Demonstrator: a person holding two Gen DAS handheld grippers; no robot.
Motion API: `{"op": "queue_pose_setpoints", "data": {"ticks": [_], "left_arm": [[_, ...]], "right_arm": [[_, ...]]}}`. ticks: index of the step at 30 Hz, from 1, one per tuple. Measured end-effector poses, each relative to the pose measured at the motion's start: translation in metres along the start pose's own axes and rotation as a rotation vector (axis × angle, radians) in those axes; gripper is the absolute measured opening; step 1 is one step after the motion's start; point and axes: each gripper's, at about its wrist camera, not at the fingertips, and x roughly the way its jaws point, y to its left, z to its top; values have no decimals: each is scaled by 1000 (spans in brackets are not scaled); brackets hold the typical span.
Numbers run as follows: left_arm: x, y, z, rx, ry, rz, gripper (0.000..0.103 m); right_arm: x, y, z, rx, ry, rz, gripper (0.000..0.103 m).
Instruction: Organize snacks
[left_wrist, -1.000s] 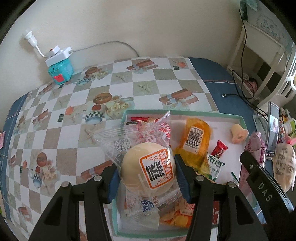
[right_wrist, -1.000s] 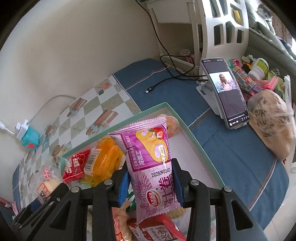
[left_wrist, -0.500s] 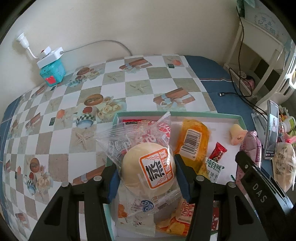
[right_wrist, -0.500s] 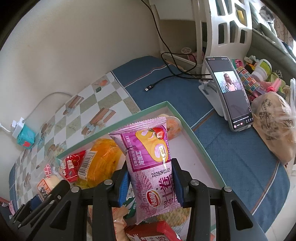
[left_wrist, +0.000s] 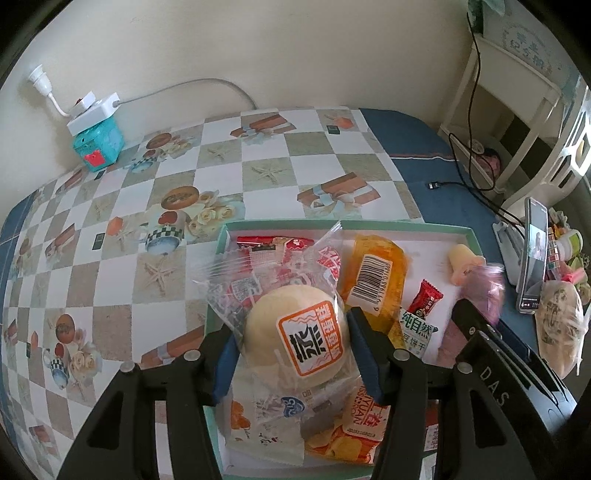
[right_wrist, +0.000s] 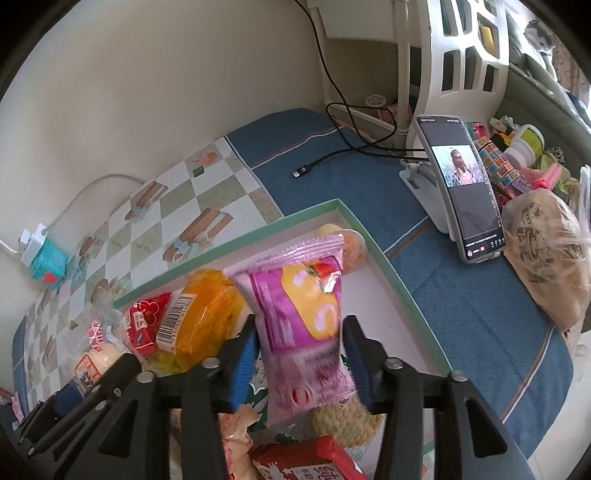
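My left gripper (left_wrist: 293, 332) holds a round pale bun in a clear wrapper (left_wrist: 295, 339) over the near part of the green-rimmed tray (left_wrist: 369, 223). Its blue pads still touch the wrapper while the jaws are opening a little. My right gripper (right_wrist: 300, 325) hangs over the tray's right part (right_wrist: 399, 288), jaws opening. The purple snack packet (right_wrist: 303, 314) is blurred between its pads with a gap on each side. An orange jelly pack (left_wrist: 373, 280), a red candy (left_wrist: 424, 299) and other packets lie in the tray.
A phone on a white stand (right_wrist: 465, 192) and a bagged brown bundle (right_wrist: 546, 251) sit right of the tray on the blue cloth. A black cable (right_wrist: 332, 158) trails behind. A teal box with a power strip (left_wrist: 98, 144) stands by the wall.
The right jaws have parted and the purple packet, gripped before, now slips downward in a blur. The left jaws have widened slightly around the bun. Neither hand has shifted much.
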Motion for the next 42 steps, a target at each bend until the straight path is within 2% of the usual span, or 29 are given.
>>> {"op": "queue_pose_setpoints", "data": {"ticks": [4,6,11,14,16,23,25,26,31,35,42], "left_arm": [[-1,4,2,-12,1,-3,67],[-3,7,3,-21,-2,-2,71],[-8,16,6,-49,-15,-5,74],[-7,22,7,-67,-7,-7,76],[-6,26,7,-82,1,-11,82],[-9,46,10,-151,-8,-24,84],[-10,55,11,-179,-15,-14,91],[-10,59,11,-193,-17,-4,95],[-6,84,8,-265,-11,120,95],[-2,104,4,-311,9,195,100],[-1,132,-3,-356,60,242,100]], "right_arm": [[0,2,0,-6,3,-10,64],[0,2,0,-6,3,-16,70],[1,0,1,-4,3,-32,80],[2,0,1,-4,8,-35,82],[3,0,0,-7,11,-40,86],[6,2,-1,-16,17,-41,103],[6,3,-1,-22,19,-40,103],[7,3,-1,-25,22,-41,103],[9,7,-3,-52,41,-52,103],[8,12,-4,-73,38,-52,103],[1,29,-7,-128,31,-59,103]]}}
